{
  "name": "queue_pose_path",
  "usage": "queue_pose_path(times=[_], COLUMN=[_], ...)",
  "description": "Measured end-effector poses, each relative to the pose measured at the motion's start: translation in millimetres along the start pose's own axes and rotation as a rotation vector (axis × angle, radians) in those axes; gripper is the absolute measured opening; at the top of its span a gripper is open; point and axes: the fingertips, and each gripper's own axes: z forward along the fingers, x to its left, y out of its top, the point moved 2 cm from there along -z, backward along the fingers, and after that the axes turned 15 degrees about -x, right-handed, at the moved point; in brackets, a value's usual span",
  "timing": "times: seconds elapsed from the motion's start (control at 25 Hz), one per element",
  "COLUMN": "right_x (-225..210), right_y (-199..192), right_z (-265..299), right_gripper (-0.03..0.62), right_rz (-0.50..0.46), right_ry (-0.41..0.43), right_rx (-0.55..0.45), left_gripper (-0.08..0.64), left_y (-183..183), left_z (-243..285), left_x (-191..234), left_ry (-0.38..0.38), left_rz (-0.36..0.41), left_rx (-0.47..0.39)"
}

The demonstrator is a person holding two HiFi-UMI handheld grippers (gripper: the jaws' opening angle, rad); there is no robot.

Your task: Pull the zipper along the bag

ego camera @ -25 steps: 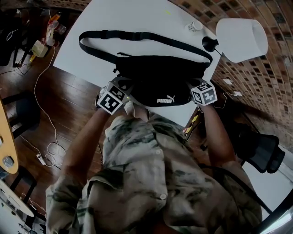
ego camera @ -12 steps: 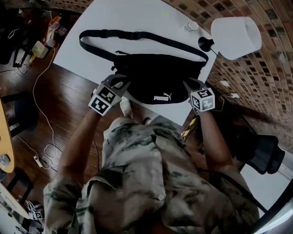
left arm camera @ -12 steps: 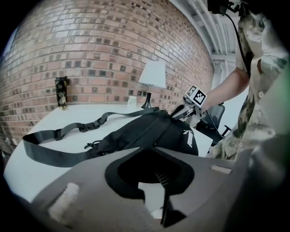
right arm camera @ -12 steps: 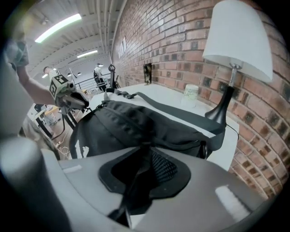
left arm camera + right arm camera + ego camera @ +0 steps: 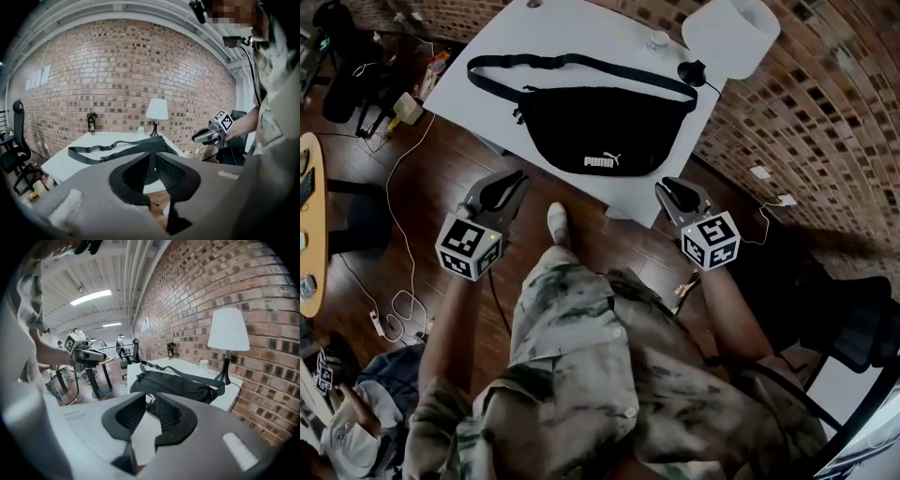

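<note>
The black bag (image 5: 600, 127) lay flat on the white bench (image 5: 581, 28), its rounded belly with the white logo turned toward the near edge and stopping just short of it, a thin band of bare bench showing between them. Its strap (image 5: 572, 64) looped out behind it toward the far edge, running from near the left corner across to the right end of the bag. A white-shaded lamp (image 5: 727, 23) stood at the far right corner, close to the brick wall, with a small cup (image 5: 657, 39) just beside it; the rest of the far half of the bench was bare white surface. Both tools were held off the bench, on the person's side of the near edge and well apart from the bag. The left hand-held gripper (image 5: 521, 175) hung over the wooden floor (image 5: 422, 178) outside the near left edge, its jaws brought together at the tips with nothing between them. The right hand-held gripper (image 5: 662, 186) sat by the near right corner, its jaws likewise closed at the tips and empty, pointing along the bench toward the bag's right end. Between the two tools the near edge stood open. A pale cable (image 5: 394, 234) trailed across the floor to the left.
</note>
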Motion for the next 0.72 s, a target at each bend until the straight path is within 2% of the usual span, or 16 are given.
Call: queue_pose_path(times=[0.12,0.2,0.44,0.72], right_x=[37.3,58.5,110.8,178.4], right_y=[6.1,6.5,9.9,13.1], right_z=[-51.8,-85.3,-167.4,-245.1], right_gripper=[0.071,0.071,0.067,0.067], right_rz=[-0.031,-0.049,-0.073,-0.085], right_ry=[0.066,0.095,0.097,0.078], right_rx=[-0.053,-0.073,-0.147,-0.224], left_gripper=[0.035,0.018,0.017,0.017], left_y=[22.5,35.3,65.6,61.1], left_z=[-41.7,-66.6,-118.1,-159.1], left_x=[-60.1,-100.4,-184.0,-263.0], left_ry=[0.06,0.07,0.026,-0.027], left_rz=[-0.035,-0.044,0.0,-0.015], left_rx=[-0.048,-0.061,-0.036,-0.062])
